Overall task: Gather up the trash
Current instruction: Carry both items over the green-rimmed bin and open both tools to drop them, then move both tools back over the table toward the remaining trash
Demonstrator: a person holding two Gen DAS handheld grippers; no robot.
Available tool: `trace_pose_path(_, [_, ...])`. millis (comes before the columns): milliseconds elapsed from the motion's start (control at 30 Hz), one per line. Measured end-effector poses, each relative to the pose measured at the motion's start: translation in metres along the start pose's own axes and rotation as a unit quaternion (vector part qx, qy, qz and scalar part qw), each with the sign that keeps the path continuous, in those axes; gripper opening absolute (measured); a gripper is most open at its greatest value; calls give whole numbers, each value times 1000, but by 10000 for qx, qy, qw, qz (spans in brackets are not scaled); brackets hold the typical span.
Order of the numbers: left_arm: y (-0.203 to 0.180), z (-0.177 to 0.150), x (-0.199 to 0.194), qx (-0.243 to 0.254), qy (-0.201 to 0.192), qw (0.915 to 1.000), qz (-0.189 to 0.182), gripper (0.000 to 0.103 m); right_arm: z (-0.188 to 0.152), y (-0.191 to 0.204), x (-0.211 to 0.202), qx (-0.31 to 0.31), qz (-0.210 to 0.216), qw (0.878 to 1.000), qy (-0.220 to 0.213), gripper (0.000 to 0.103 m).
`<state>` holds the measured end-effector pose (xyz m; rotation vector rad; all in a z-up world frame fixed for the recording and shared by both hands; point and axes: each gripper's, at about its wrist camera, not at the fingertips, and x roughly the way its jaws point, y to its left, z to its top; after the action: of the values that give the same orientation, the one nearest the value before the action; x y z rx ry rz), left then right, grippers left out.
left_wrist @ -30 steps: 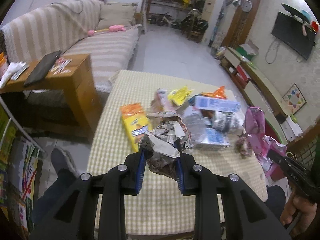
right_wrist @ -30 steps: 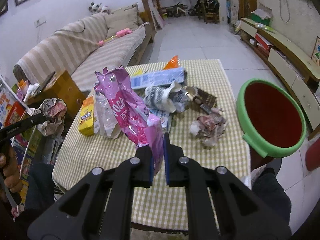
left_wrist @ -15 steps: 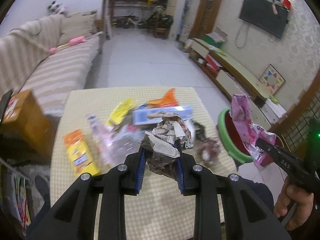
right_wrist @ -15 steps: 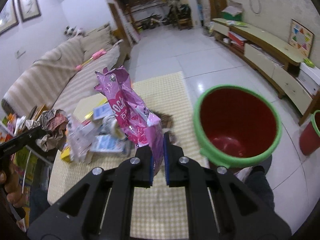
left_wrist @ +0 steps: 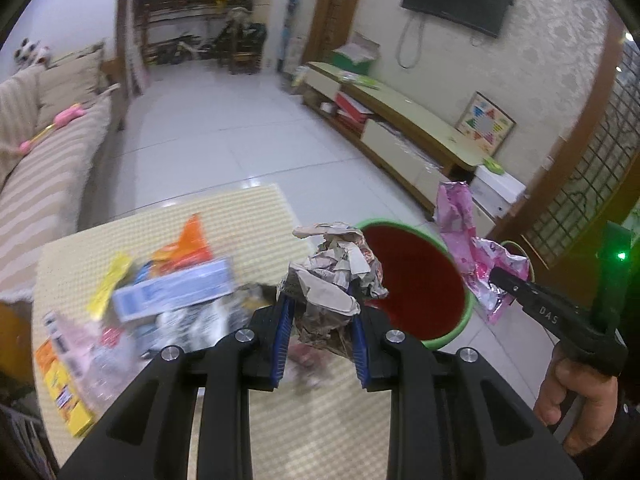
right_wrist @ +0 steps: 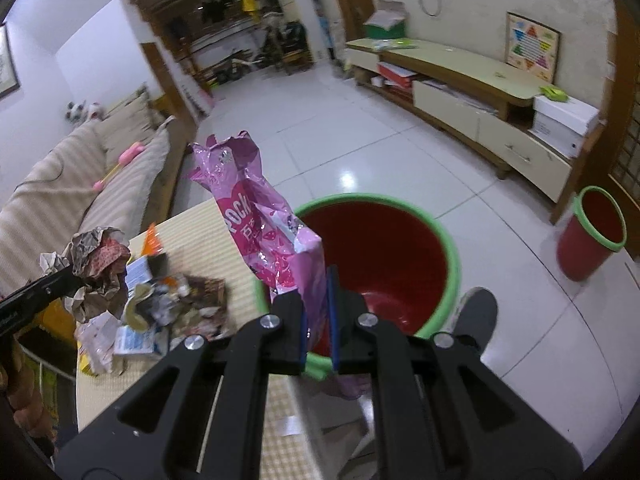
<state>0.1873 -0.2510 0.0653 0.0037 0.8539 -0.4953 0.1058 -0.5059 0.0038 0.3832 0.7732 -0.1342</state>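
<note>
Left wrist view: crumpled paper [left_wrist: 334, 276] is clamped in the left gripper [left_wrist: 320, 312] fingers above the checked worktop [left_wrist: 260, 216] at frame centre, beside a red bin [left_wrist: 416, 280]; white floor tiles [left_wrist: 240, 136] lie beyond. A pink wrapper [right_wrist: 268, 232] is pinched by the right gripper [right_wrist: 318, 320] fingers.

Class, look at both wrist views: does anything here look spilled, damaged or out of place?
Yes. A heap of wrappers and boxes lies scattered over the checked table, not in the red bin beside it. Nothing looks broken; a second red bin stands upright by the wall.
</note>
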Motion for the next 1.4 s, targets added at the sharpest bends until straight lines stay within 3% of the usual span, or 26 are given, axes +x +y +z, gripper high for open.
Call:
trace_pose_path(367, [-64,31,66,458,364,9977,-330,25,17,-50,30,507,-127,9986,110,9])
trace_pose_path(700, [-86,32,104,631,639,9953,-370,29,18,-56,51,626,-105,9976,266,9])
trace_pose_path(733, [-83,32,107,634,657,9952,-357,32,18,-56,52,632,-115,9976,276,14])
trace_pose_path(767, [-84,31,108,627,655,9952,-359,35,17,-56,52,614,-122,9977,278,28])
trace_pose_path(833, [-84,31,110,598,639,9954,-377,53,16,-53,51,564,-172,9980,231,47])
trace_pose_path(867, [-84,31,110,567,599,9959,-381,68,16,-53,51,552,-199,9980,220,57])
trace_pose_path(900, [-83,31,109,547,558,9963,-370,79,15,-51,51,536,-218,9981,214,60])
trace_pose_path(1000, [-77,32,104,434,441,9973,-386,90,16,-50,50,542,-271,9980,191,75])
trace_pose_path(1067, [-70,33,98,359,359,9982,-311,95,17,-46,49,515,-316,9980,173,83])
trace_pose_path(1233, [-53,36,84,216,286,9992,-180,95,18,-34,43,369,-401,9984,122,97])
trace_pose_path(1400, [-29,33,61,37,154,9999,-58,95,18,-14,35,124,-401,9991,102,98])
